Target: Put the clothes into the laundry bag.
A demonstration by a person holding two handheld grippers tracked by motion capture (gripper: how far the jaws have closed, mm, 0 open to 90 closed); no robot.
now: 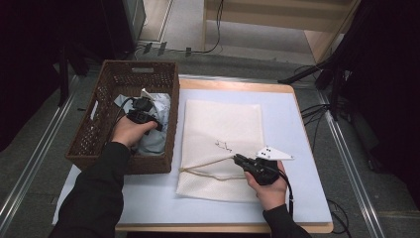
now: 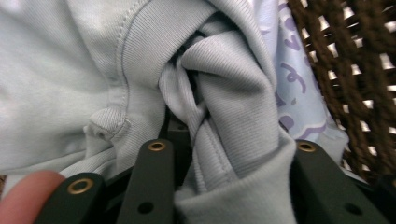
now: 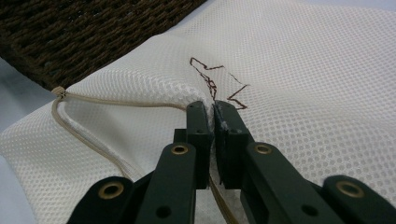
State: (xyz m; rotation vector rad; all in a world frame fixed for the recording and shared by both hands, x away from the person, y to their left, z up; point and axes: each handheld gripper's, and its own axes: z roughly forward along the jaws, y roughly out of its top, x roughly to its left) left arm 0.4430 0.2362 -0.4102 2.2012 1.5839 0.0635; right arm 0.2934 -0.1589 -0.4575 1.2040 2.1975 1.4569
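at the left of the high view we are reaching our left gripper (image 1: 143,111) into the wicker basket (image 1: 99,106), its jaws pinching a bunched fold of the pale blue sweatshirt (image 2: 219,102) lying inside. at lower centre our right gripper (image 3: 214,116) is pinching the white mesh laundry bag (image 1: 223,124) on the table, jaws pressed together.

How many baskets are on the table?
1. The basket sits at the table's left side, holding pale blue clothes, beside the white mesh bag.
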